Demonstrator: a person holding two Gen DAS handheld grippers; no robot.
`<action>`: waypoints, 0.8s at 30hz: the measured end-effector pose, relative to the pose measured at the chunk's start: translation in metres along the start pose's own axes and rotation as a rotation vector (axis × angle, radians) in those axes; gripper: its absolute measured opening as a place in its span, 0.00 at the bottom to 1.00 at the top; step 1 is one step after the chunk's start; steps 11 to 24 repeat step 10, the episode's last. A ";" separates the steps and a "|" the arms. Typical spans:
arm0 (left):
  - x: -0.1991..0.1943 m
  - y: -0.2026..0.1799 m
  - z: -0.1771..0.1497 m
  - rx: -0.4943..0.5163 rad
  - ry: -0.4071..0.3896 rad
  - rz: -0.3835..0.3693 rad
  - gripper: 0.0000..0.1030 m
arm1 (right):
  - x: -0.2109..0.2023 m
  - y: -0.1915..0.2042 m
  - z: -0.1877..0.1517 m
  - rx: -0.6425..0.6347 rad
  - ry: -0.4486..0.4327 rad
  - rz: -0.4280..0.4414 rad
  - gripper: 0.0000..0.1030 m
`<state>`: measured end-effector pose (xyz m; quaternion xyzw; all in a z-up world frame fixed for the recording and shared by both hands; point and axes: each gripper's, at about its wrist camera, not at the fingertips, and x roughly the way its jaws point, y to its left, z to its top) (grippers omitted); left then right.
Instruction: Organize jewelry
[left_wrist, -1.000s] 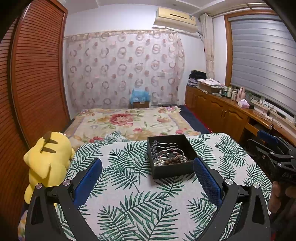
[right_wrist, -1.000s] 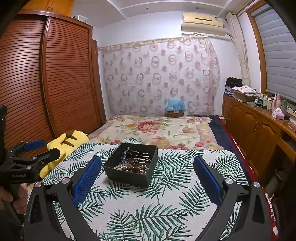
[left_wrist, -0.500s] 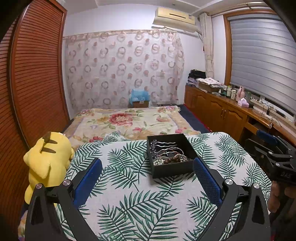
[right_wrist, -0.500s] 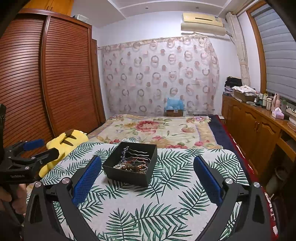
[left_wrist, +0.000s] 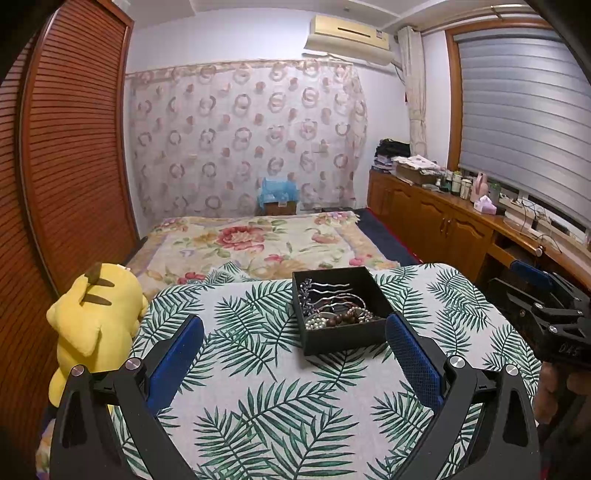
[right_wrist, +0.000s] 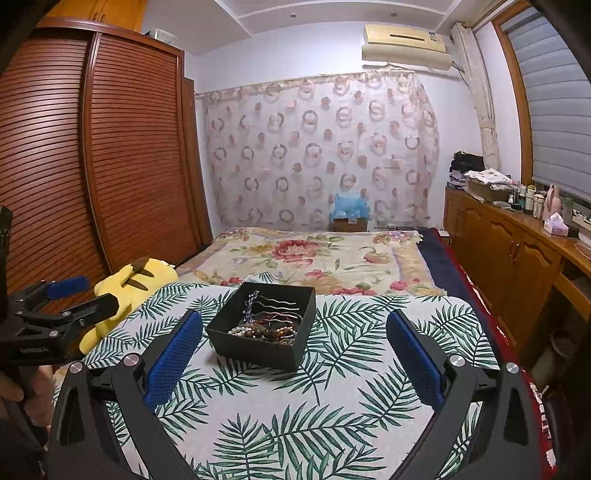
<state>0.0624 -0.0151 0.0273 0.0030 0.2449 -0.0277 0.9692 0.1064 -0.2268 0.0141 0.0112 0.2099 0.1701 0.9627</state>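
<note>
A black open box (left_wrist: 345, 338) (right_wrist: 255, 349) stands on a table with a palm-leaf cloth (left_wrist: 266, 413) (right_wrist: 332, 398). In it lie tangled jewelry (left_wrist: 338, 312) (right_wrist: 271, 325): wavy metal hairpins, a pearl string, brown bead bracelets. My left gripper (left_wrist: 293, 332) is open and empty, held above the cloth just short of the box. My right gripper (right_wrist: 293, 328) is open and empty, with the box ahead and slightly left. Each gripper shows at the edge of the other's view, the right (left_wrist: 546, 310) and the left (right_wrist: 59, 306).
A yellow plush toy (left_wrist: 92, 321) (right_wrist: 125, 291) sits at the table's left edge. Beyond the table lies a bed with a floral cover (left_wrist: 258, 240). A wooden wardrobe (right_wrist: 92, 166) stands left, a wooden counter (left_wrist: 461, 221) with bottles runs right.
Both views have shifted only slightly; the box sits a touch lower and nearer in the frames. Both grippers stay open and empty.
</note>
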 end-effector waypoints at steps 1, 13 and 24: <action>0.000 0.000 0.000 0.000 -0.001 0.000 0.92 | 0.000 0.000 0.000 0.001 0.000 0.000 0.97; 0.000 0.001 0.000 -0.001 -0.001 -0.002 0.92 | 0.001 0.000 0.000 0.001 0.000 0.000 0.97; 0.000 0.001 0.000 -0.001 -0.001 -0.002 0.92 | 0.001 0.000 0.000 0.001 0.000 0.000 0.97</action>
